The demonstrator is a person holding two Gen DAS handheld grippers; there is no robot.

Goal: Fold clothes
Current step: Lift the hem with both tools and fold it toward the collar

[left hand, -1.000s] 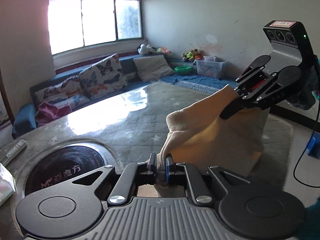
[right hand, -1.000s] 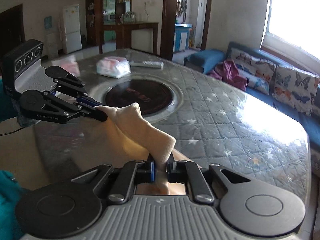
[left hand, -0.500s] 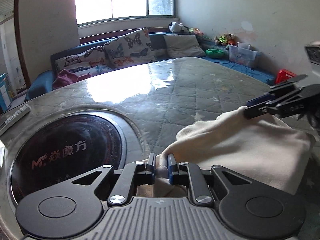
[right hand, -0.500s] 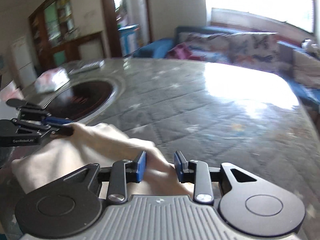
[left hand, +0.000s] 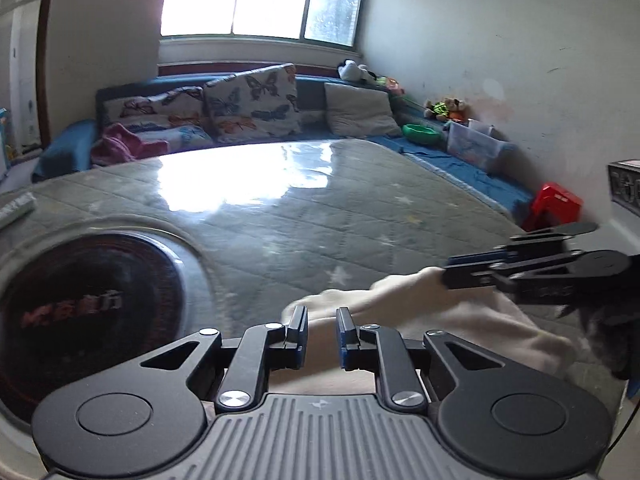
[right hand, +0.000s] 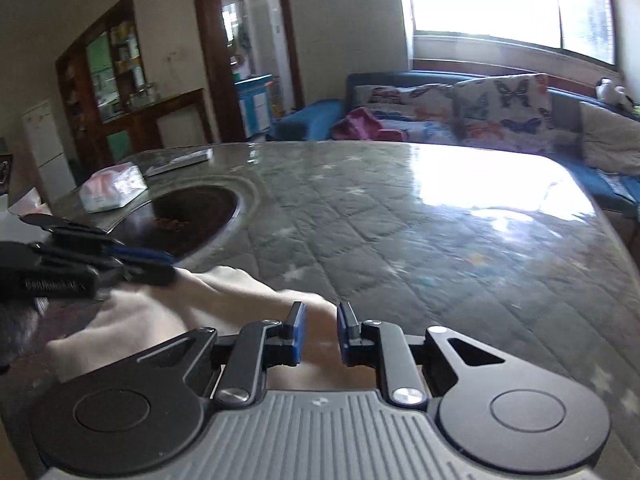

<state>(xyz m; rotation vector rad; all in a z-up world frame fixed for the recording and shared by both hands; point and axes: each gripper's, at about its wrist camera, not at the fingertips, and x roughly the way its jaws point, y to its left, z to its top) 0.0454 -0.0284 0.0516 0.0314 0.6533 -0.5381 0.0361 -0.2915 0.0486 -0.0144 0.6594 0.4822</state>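
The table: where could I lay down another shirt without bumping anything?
The wide quilted stretch of the table is bare, from the black round hotplate across to the far edge by the sofa. Crowded: the near edge, where the cream garment lies, and the corner beyond the hotplate with a tissue pack and a remote.

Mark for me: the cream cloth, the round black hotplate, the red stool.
Cream fleece cloth [left hand: 460, 320], left wrist view, on its flat middle.
Round black glass hotplate [right hand: 196, 216], right wrist view, on its centre.
Red plastic stool [left hand: 554, 204], left wrist view, on its top.
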